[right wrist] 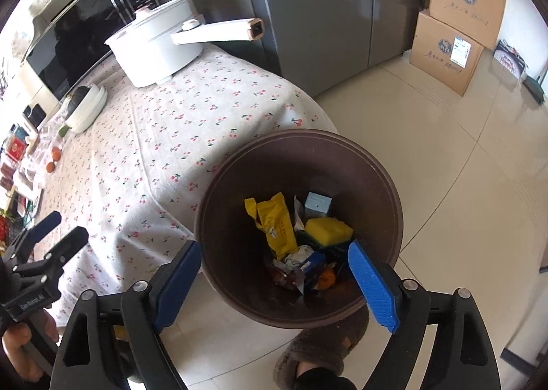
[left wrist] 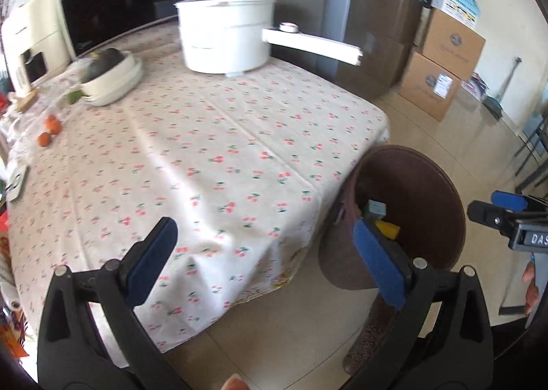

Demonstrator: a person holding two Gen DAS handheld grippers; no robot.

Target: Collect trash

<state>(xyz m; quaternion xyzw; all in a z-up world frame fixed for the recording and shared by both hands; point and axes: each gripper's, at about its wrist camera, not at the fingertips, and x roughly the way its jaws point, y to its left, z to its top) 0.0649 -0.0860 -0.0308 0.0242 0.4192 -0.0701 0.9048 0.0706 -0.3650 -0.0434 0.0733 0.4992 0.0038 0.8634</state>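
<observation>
A brown trash bin (right wrist: 380,177) stands on the floor against the table's corner. Inside lie a yellow wrapper (right wrist: 277,229), a yellow sponge (right wrist: 327,230), a small grey-blue box (right wrist: 318,202), crumpled paper and an orange fruit (right wrist: 327,278). My right gripper (right wrist: 274,249) hangs open above the bin's mouth, with nothing between its blue pads. My left gripper (left wrist: 265,232) is open and empty over the table's corner, its right finger in front of the bin (left wrist: 421,191). Each gripper shows in the other's view: the right one (left wrist: 493,205) and the left one (right wrist: 68,227).
On the cherry-print tablecloth (left wrist: 222,157) stand a white pot with a long handle (left wrist: 226,34), a bowl holding a dark item (left wrist: 109,75) and small orange fruits (left wrist: 48,131). A microwave (left wrist: 113,10) is behind, cardboard boxes (right wrist: 448,47) on the floor, a slippered foot (right wrist: 325,345) by the bin.
</observation>
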